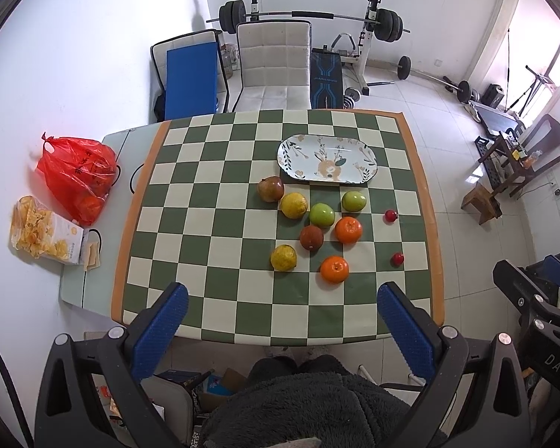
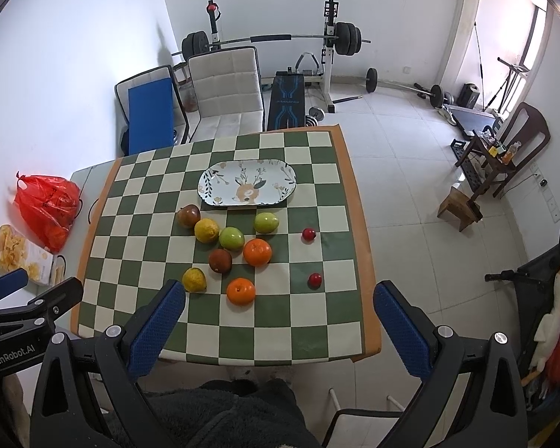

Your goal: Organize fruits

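Fruits lie loose at the centre of both frames on the checked cloth, just below the empty oval plate (image 1: 326, 158), whose long axis runs left to right. Left gripper (image 1: 282, 300) and right gripper (image 2: 279, 298) both gape wide, holding nothing. Nearest fruit is the lower orange (image 2: 241, 291), straight ahead of the right gripper, probably its easiest first pick.

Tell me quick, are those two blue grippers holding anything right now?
Left gripper: open, holding nothing, above the near table edge.
Right gripper: open, holding nothing, also short of the fruit.
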Available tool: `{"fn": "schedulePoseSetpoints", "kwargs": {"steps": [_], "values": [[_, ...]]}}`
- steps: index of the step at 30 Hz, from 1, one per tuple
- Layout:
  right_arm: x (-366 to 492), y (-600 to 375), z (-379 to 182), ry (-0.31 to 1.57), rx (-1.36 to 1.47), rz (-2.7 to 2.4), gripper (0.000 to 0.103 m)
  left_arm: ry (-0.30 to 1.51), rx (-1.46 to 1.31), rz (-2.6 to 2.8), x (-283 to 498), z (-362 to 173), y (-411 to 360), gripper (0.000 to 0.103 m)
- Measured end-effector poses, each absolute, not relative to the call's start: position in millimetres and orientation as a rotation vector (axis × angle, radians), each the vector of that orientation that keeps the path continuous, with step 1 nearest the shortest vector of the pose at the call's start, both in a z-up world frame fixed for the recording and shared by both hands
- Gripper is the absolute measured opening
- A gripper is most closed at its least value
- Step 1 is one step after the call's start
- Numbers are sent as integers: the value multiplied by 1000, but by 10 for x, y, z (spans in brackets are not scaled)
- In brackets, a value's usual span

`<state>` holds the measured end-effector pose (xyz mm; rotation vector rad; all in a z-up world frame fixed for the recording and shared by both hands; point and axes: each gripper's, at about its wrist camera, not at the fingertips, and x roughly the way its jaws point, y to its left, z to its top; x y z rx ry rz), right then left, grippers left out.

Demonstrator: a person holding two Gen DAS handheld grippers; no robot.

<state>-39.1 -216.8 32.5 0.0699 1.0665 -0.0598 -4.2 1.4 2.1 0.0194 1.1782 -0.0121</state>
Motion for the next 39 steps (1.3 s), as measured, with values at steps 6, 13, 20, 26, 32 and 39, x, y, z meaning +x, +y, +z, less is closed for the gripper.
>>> {"fn": "schedulePoseSetpoints", "kwargs": {"steps": [6, 13, 20, 26, 32, 39], "values": [[-356, -2187, 346, 1069, 75, -61, 103, 1176, 21, -11, -42, 19, 12, 103], [-361, -2195, 338, 1067, 77, -58, 103, 1176, 18, -11, -43, 22, 12, 103], [-340, -2208, 366, 1065, 80, -57, 103, 1176, 18, -11, -41, 24, 11, 103], [-327, -2198, 376, 1067, 73, -56, 103, 1176, 18, -12, -39, 24, 11, 103], [-338, -2200, 369, 1064, 81, -54, 103, 1171, 23, -10, -44, 60, -20, 103], [-310, -2191, 411, 1061, 84, -52, 103, 1173, 19, -11, -38, 46, -6, 103]]}}
